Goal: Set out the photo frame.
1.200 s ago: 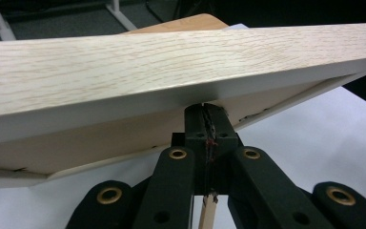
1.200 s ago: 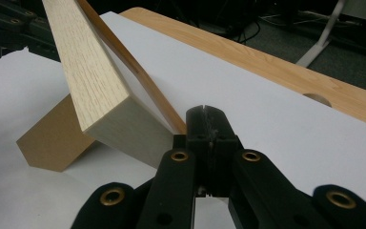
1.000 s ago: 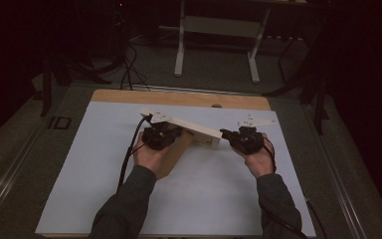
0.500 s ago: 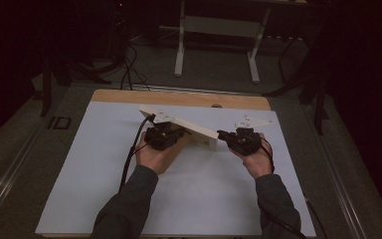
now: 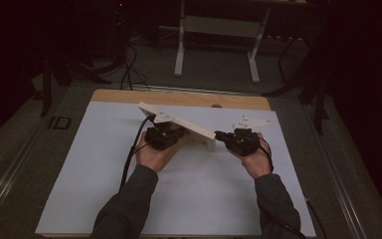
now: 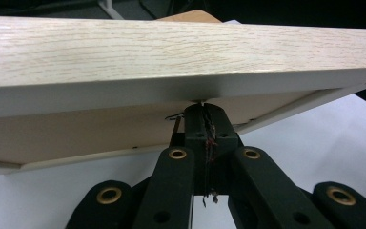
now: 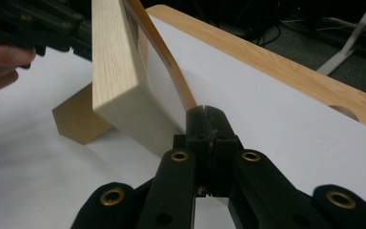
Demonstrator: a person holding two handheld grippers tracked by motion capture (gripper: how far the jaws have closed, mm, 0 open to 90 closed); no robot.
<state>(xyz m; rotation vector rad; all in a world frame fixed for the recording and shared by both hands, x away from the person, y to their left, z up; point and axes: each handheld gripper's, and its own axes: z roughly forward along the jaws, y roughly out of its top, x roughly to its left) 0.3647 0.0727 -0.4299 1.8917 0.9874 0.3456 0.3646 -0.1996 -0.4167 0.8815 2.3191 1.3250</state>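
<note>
A light wooden frame (image 5: 195, 130) stands tilted on the white table top (image 5: 129, 194), its left end raised. My left gripper (image 5: 171, 133) sits under it. In the left gripper view the jaws (image 6: 203, 107) are shut, their tips against the frame's tan underside (image 6: 100, 129). My right gripper (image 5: 220, 134) points left at the frame's lower right end. In the right gripper view those jaws (image 7: 205, 110) are shut, their tips at the bottom corner of the frame (image 7: 112, 62), by its thin brown back panel. A tan prop piece (image 7: 76, 119) rests on the table behind that corner.
A bare wooden strip (image 5: 179, 98) with a round hole (image 5: 216, 105) runs along the table's far edge. Beyond it stand a white metal stand (image 5: 216, 27) and cables (image 5: 129, 69) on the dark floor. A cable trails from each gripper along the forearms.
</note>
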